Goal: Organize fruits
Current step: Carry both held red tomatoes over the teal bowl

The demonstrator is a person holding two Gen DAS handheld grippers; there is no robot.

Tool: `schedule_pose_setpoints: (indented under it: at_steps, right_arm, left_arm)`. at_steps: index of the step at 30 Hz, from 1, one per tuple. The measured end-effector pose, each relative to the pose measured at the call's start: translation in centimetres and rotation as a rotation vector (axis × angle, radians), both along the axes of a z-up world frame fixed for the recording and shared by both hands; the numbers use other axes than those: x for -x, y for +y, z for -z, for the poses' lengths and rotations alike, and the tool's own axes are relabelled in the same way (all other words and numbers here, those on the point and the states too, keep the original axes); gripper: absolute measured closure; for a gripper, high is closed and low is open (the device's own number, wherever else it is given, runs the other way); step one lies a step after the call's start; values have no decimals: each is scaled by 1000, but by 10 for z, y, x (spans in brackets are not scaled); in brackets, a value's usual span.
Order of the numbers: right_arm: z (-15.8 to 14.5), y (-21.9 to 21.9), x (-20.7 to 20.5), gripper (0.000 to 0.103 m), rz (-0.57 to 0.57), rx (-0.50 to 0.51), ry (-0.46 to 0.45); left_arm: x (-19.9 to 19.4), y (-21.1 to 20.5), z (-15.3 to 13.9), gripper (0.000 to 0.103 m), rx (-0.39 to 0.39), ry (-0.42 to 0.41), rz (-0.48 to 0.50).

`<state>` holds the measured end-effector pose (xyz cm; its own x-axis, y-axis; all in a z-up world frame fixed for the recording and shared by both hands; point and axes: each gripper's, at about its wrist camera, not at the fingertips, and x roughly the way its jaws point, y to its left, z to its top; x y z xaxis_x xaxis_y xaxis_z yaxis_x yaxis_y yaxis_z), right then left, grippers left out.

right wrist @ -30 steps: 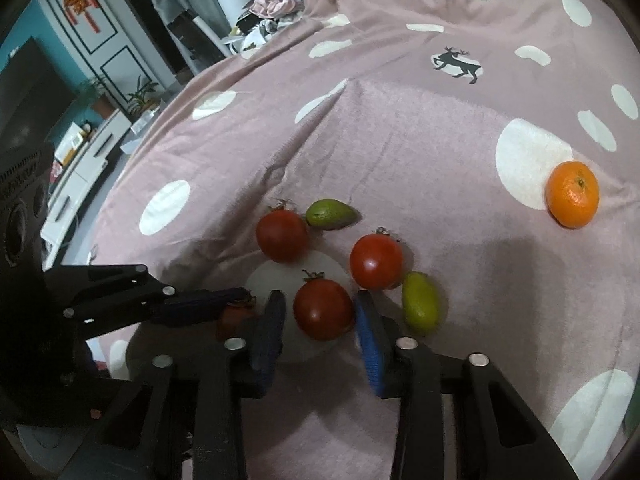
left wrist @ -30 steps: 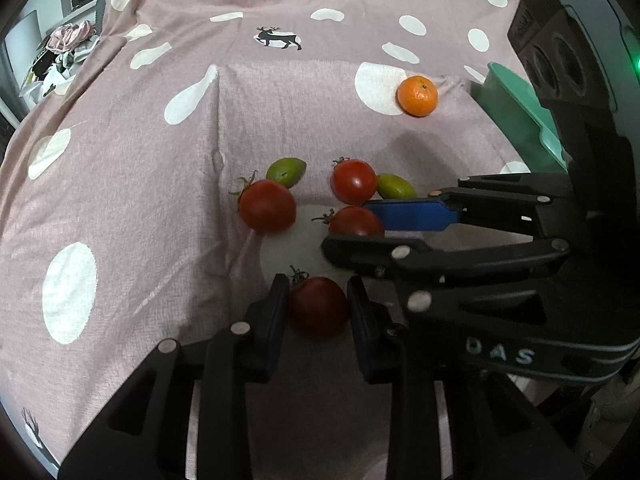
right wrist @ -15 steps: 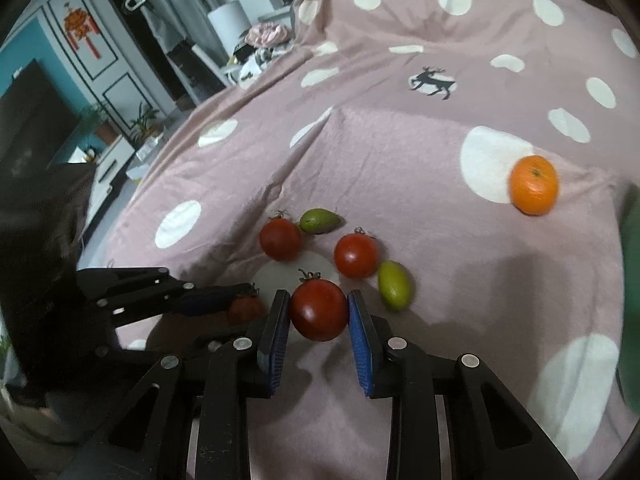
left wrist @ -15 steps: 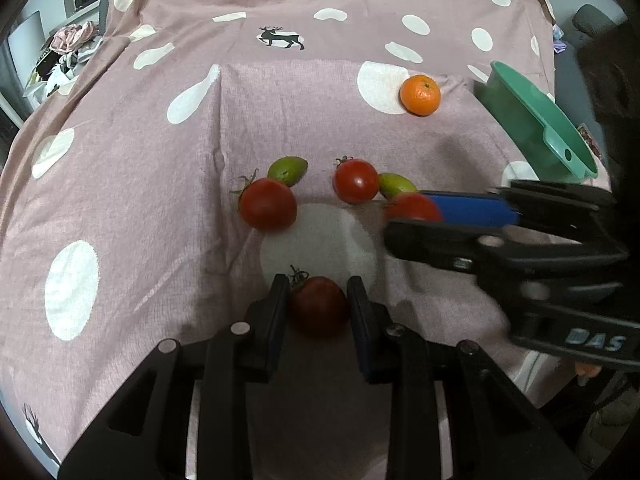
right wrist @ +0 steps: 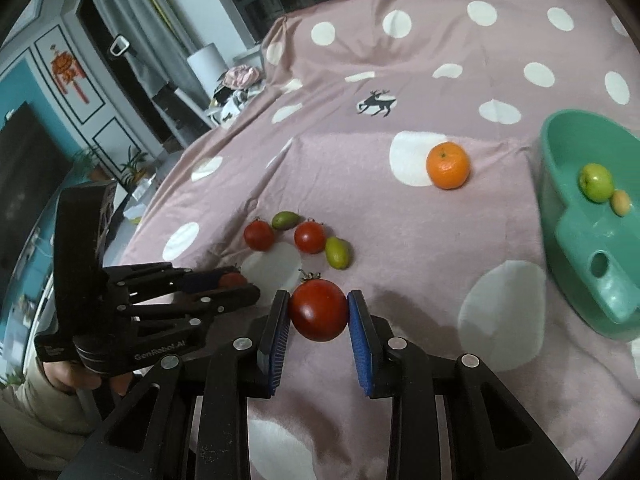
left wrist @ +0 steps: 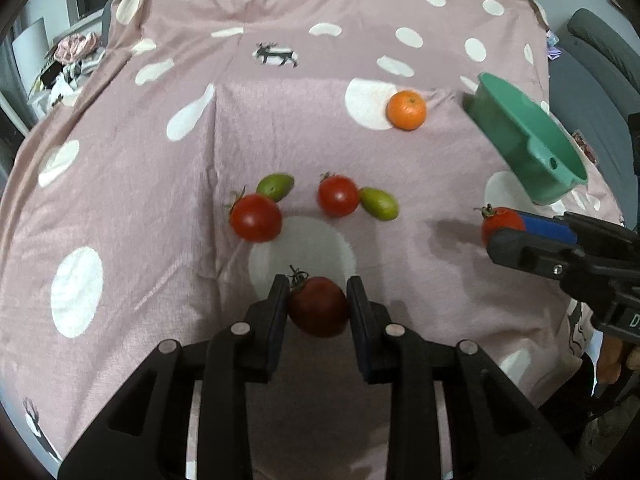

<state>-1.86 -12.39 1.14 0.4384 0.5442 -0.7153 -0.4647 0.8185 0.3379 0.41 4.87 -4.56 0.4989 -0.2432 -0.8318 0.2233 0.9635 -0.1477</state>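
— So, what does each tong have hold of?

— The left gripper [left wrist: 318, 306] is closed on a dark red tomato [left wrist: 319, 307], one finger pressed against each side, low over the pink dotted cloth [left wrist: 140, 184]. The right gripper [right wrist: 318, 314] is clamped the same way on a brighter tomato [right wrist: 318, 310], held above the cloth.

— And the loose fruit?

— Two more tomatoes lie on the cloth: one [left wrist: 256, 218] touches a green fruit [left wrist: 274, 186] behind it, the other [left wrist: 338, 196] touches a second green fruit [left wrist: 379, 203] at its side. An orange [left wrist: 406, 110] sits well apart from them, on the edge of a white dot.

— Where is the container?

— The green basin [right wrist: 560, 184] stands at the right side of the cloth. Inside lie a green apple [right wrist: 596, 182] and a small orange-yellow fruit [right wrist: 620, 202], just beside each other.
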Motion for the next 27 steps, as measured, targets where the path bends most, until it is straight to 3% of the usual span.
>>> schedule_pose_setpoints:
  at_steps: [27]
  right_arm:
    - [-28, -43, 18, 72, 78, -80, -93]
  left_arm:
    - [10, -41, -48, 74, -58, -121, 31]
